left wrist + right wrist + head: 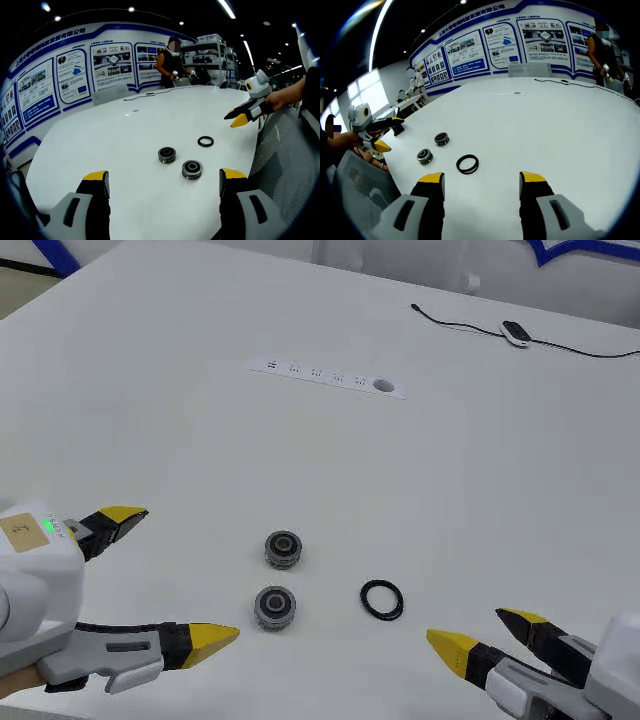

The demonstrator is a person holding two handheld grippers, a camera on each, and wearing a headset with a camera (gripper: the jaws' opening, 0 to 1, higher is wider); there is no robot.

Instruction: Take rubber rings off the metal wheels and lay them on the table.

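Two wheels (283, 549), ring (381, 599) near table (450, 470) edge

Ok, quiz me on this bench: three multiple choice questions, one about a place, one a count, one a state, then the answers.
1. Where is the loose rubber ring?
A. around a wheel
B. flat on the table, apart from the nearer wheel
C. in a gripper

2. How many metal wheels are there?
A. one
B. two
C. four

3. The left gripper is:
A. shut on a ring
B. shut, empty
C. open, empty

Answers:
1 B, it lies alone on the table.
2 B, the nearer wheel plus the farther wheel.
3 C, its yellow tips stand wide apart.
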